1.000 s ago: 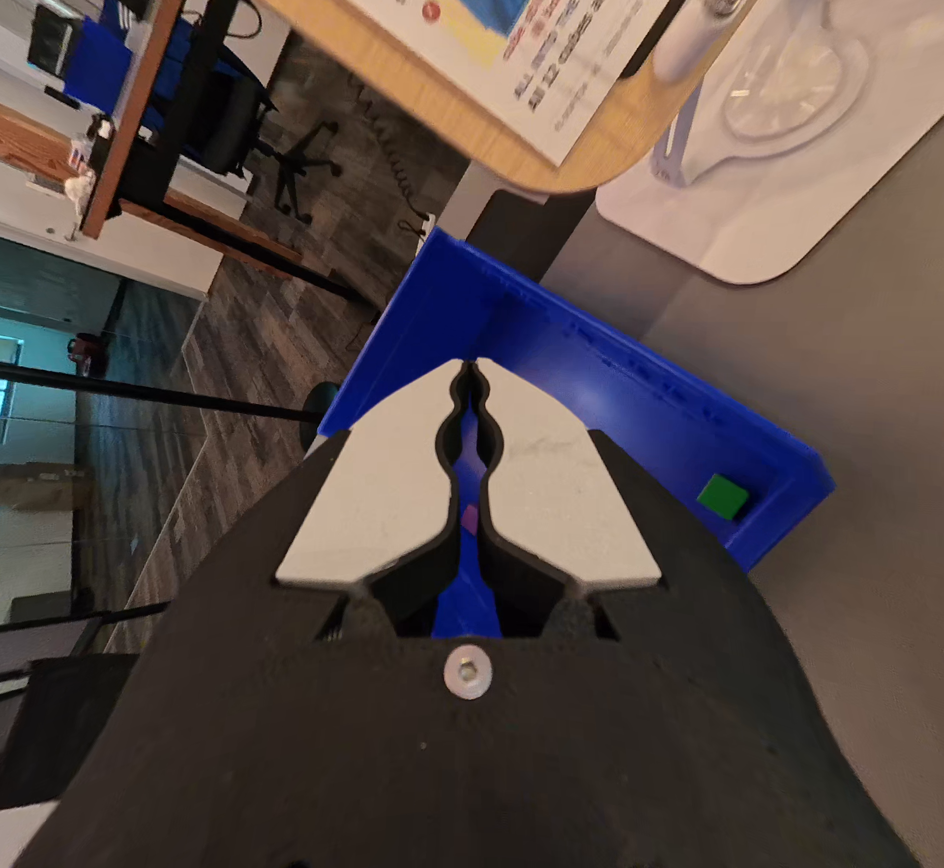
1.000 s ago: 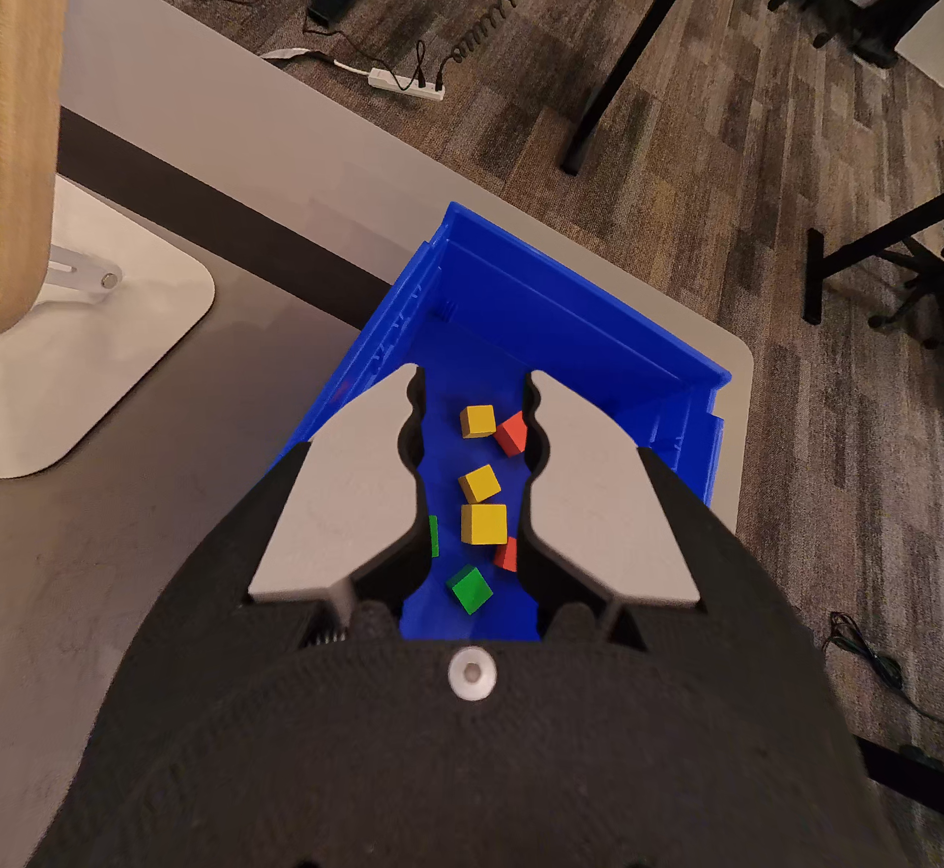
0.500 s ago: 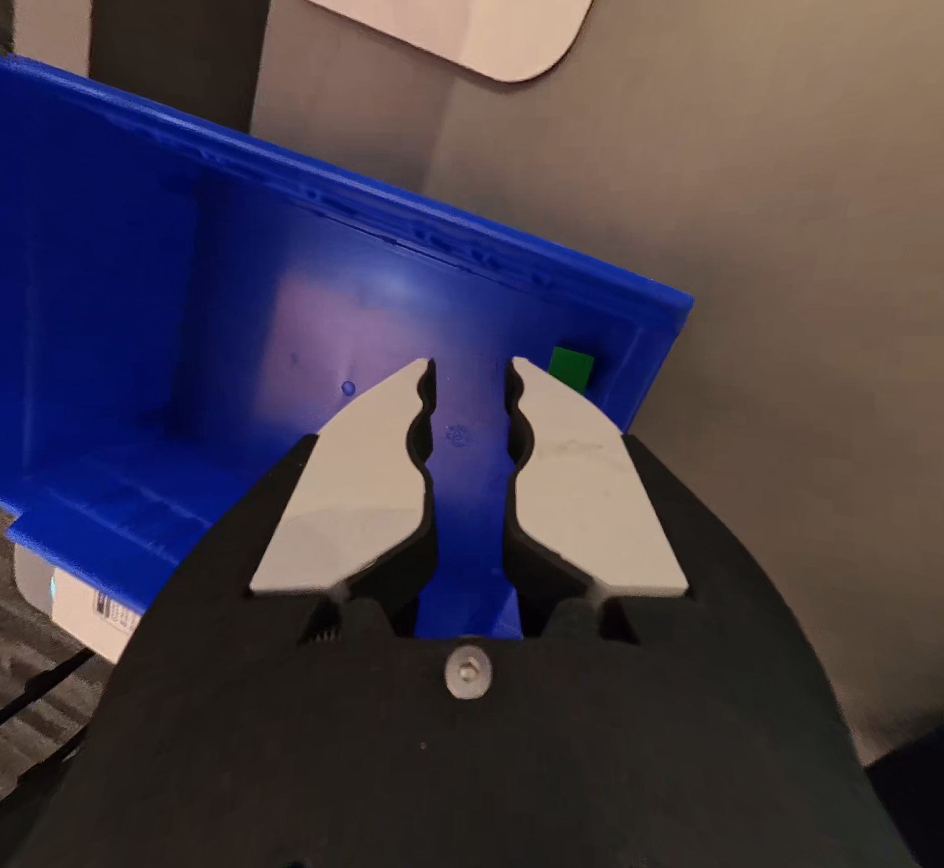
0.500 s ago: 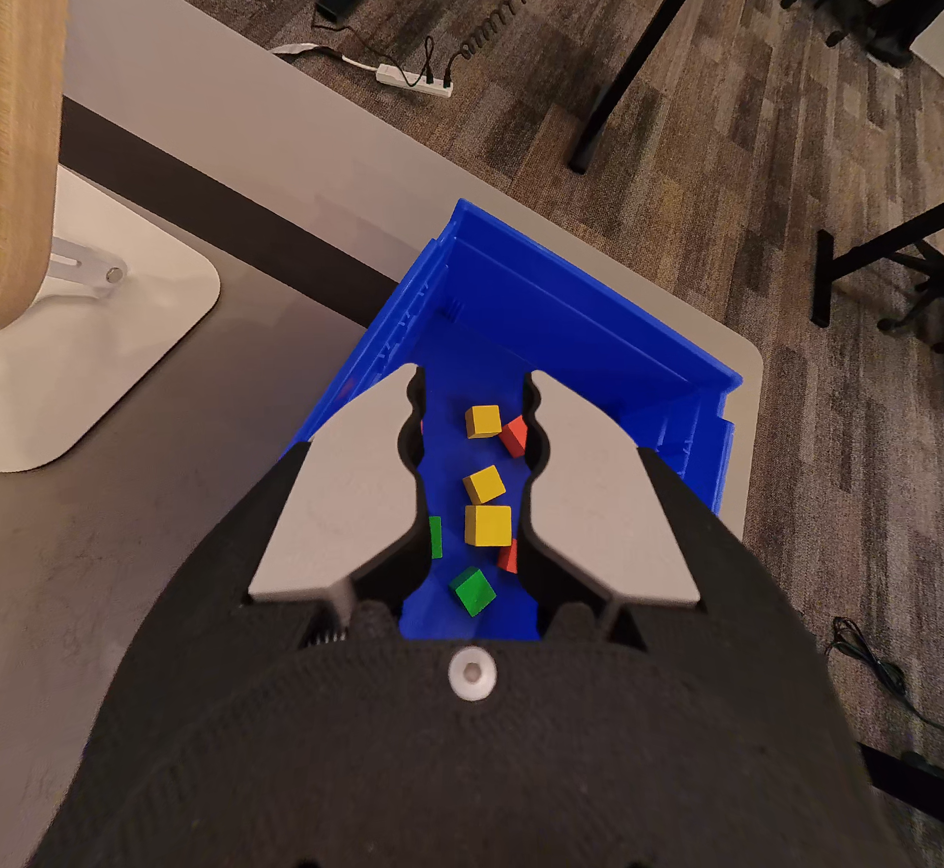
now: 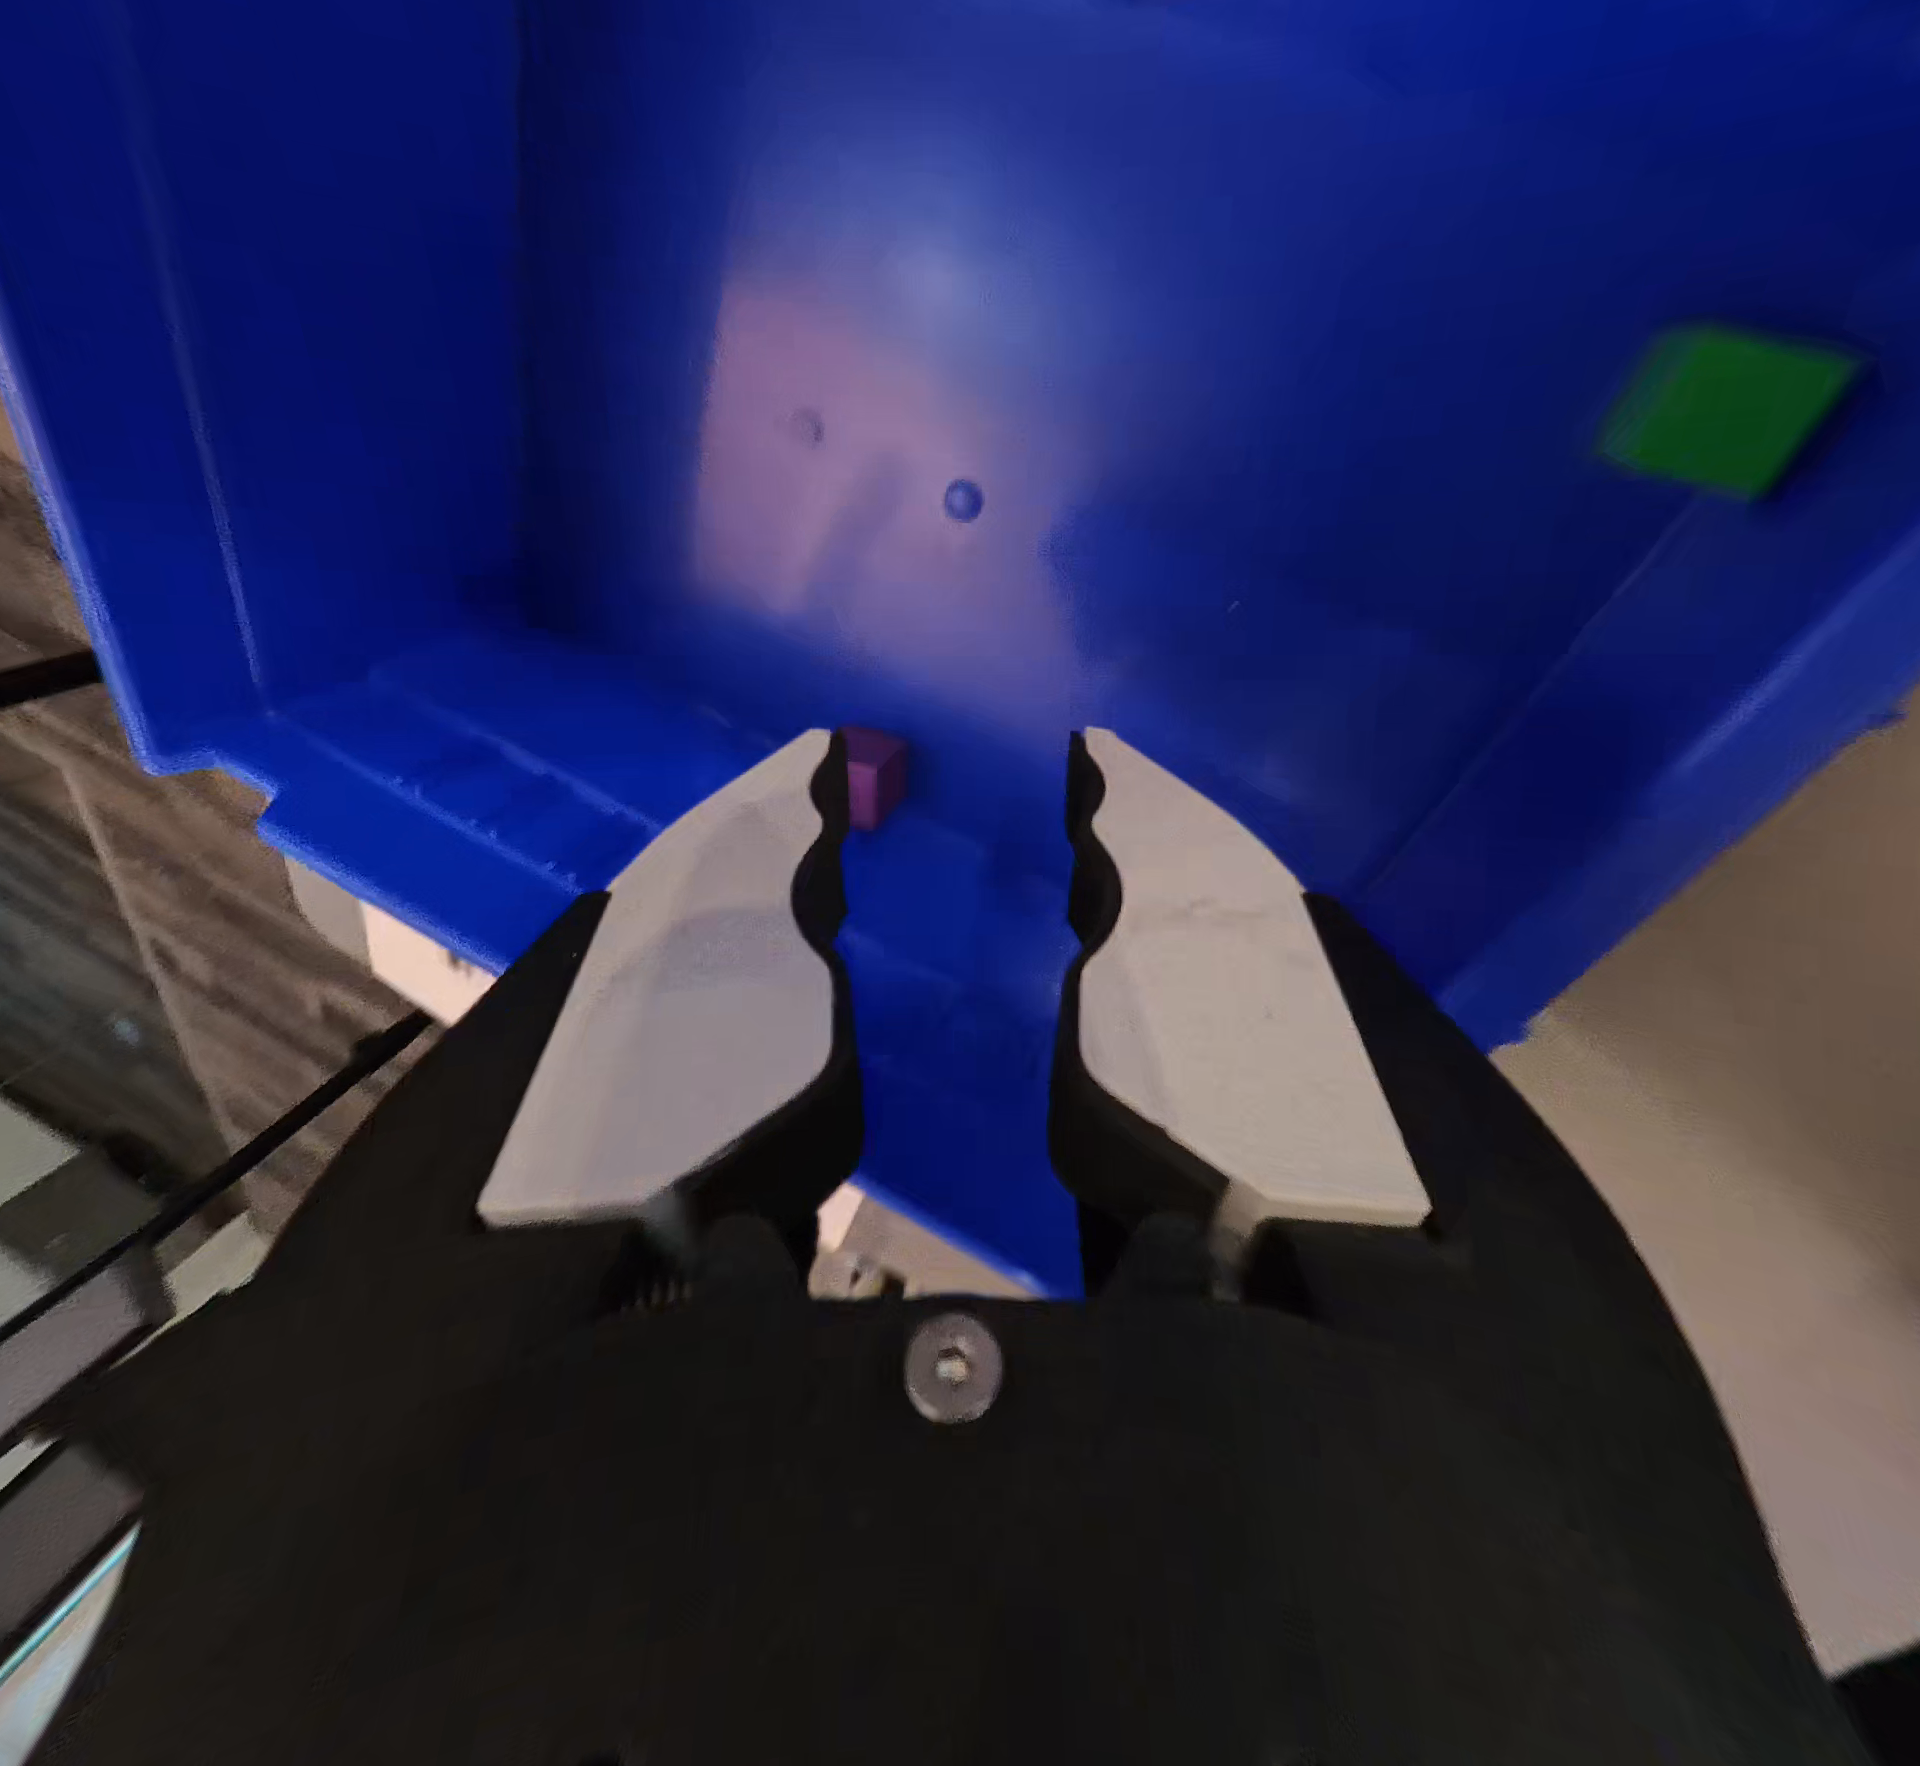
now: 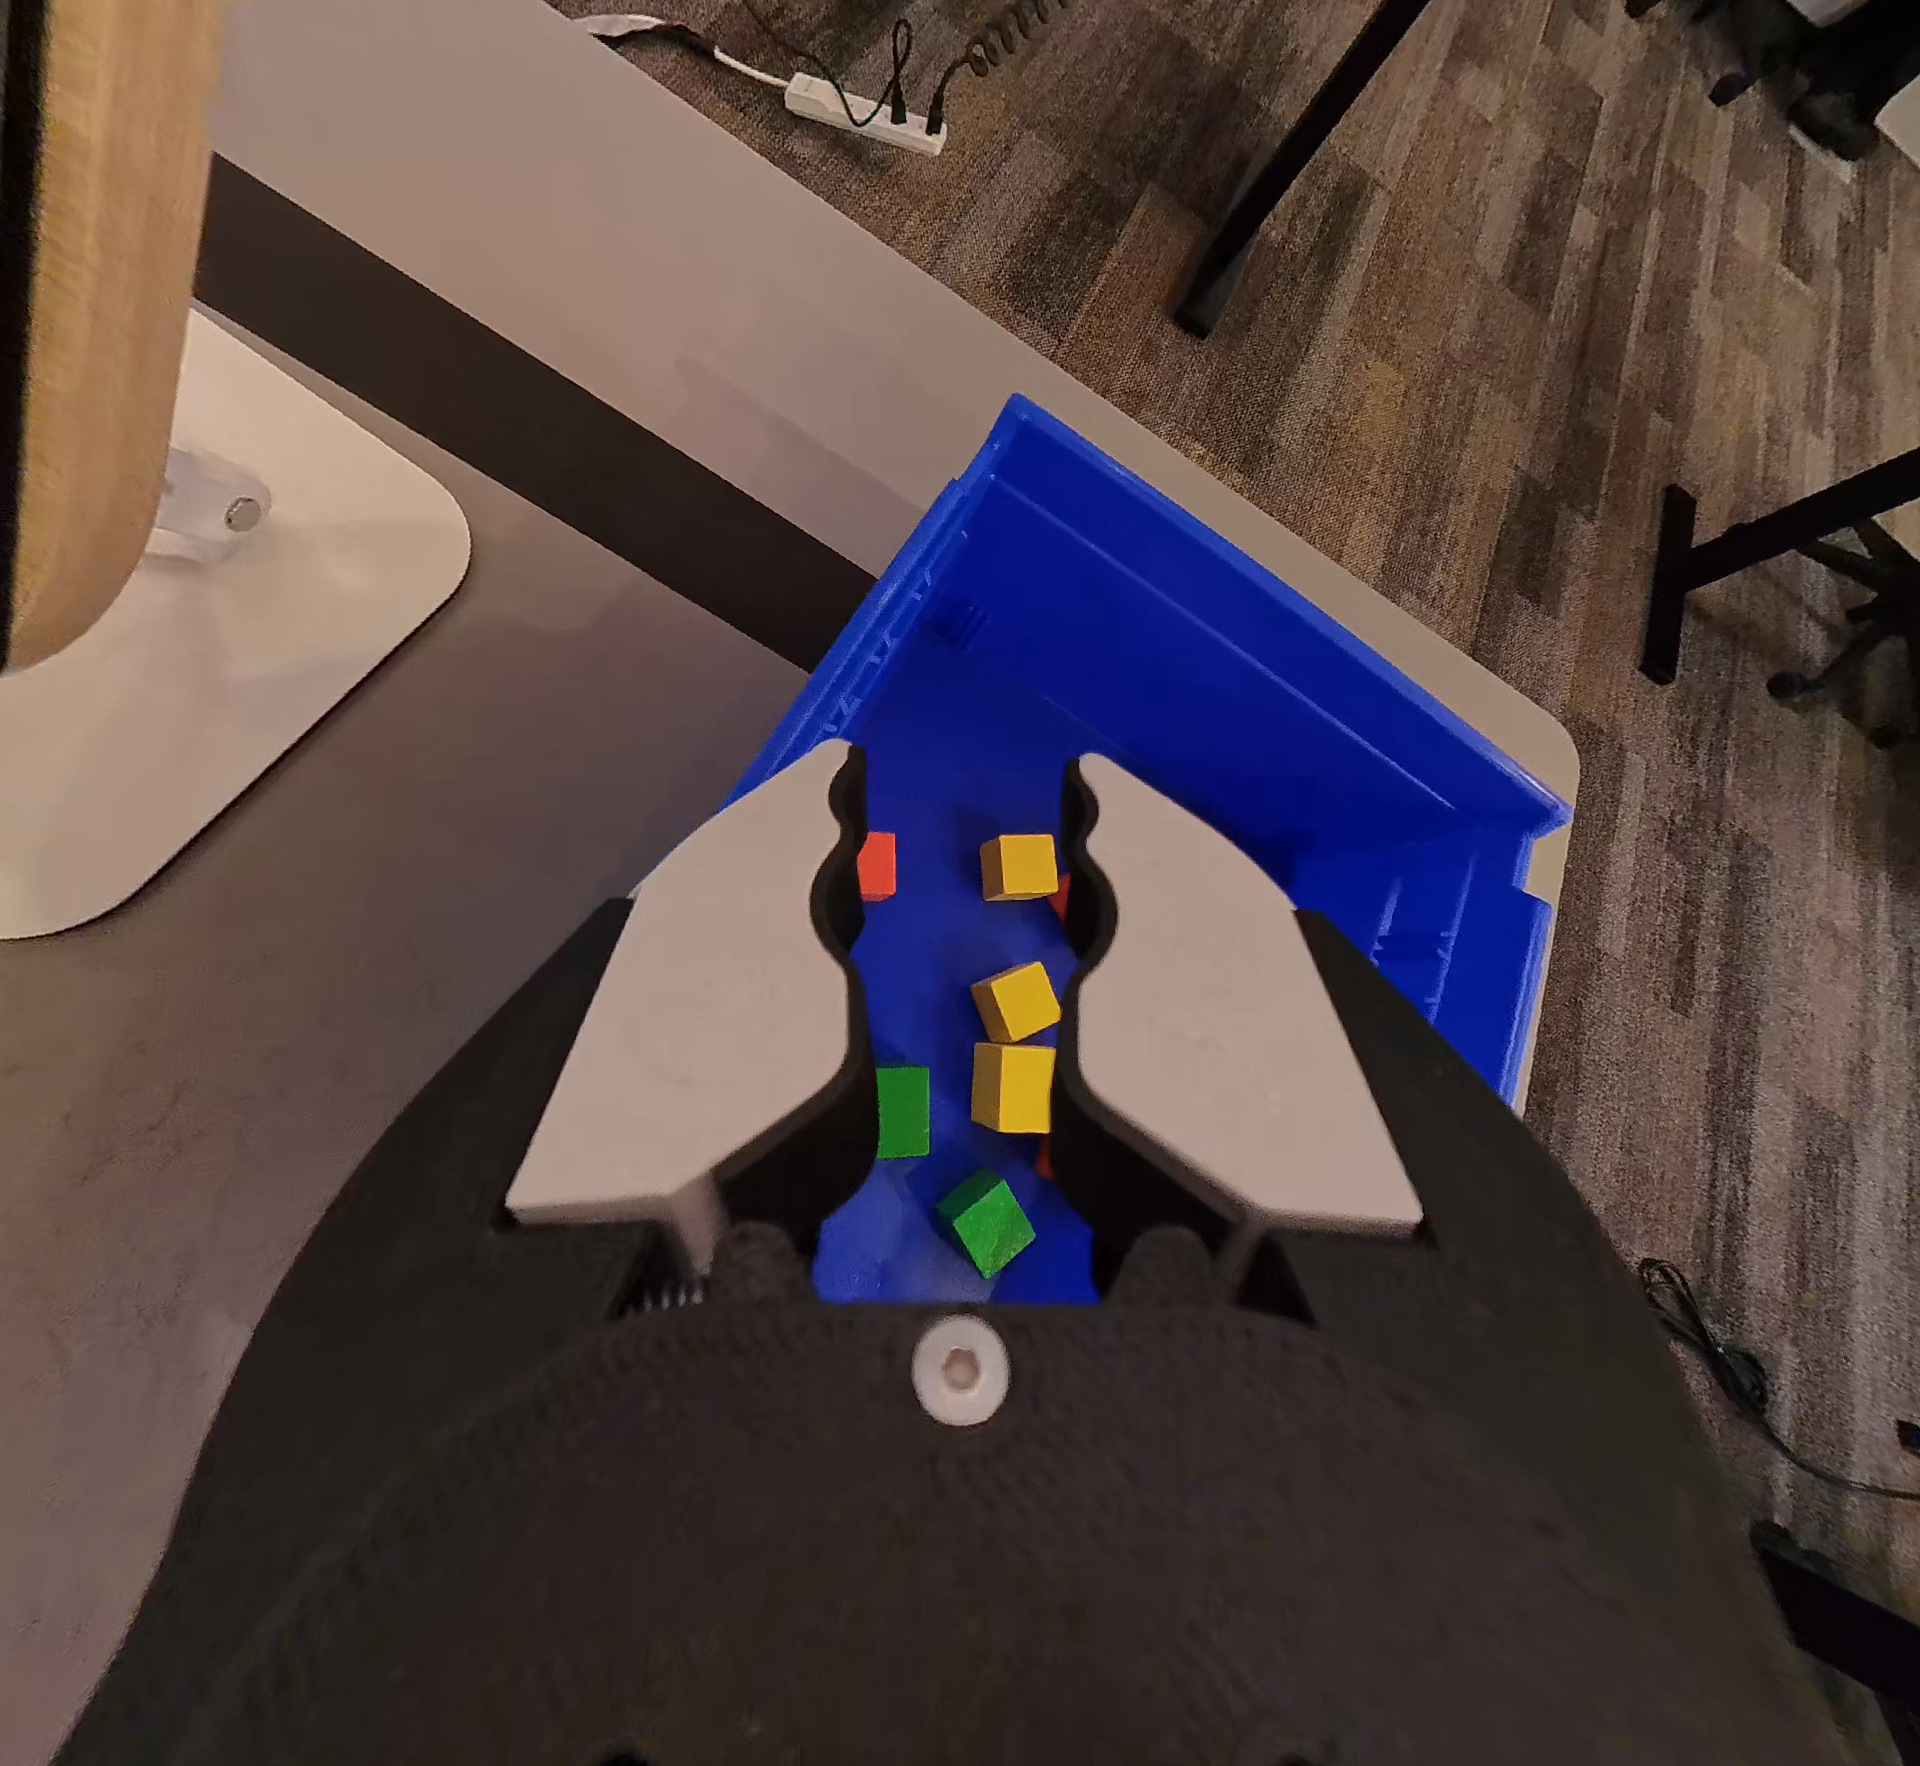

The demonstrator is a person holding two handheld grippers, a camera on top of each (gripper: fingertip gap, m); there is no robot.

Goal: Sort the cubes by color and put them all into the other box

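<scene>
- grey tabletop (image 6: 260,1041) stood over patterned carpet floor (image 6: 1351,158).
- left gripper (image 5: 951,750), fingers apart, hung over a blue box (image 5: 416,262); purple cube (image 5: 873,776) beside its left fingertip.
- right gripper (image 6: 961,766) gaped above the cube-filled box (image 6: 1195,636).

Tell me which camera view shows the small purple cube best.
The left wrist view. The small purple cube lies against the left gripper's left fingertip, jaws open, inside the nearly empty blue plastic box. The right wrist view shows no purple cube, only yellow, green and red ones in the other box.
</scene>
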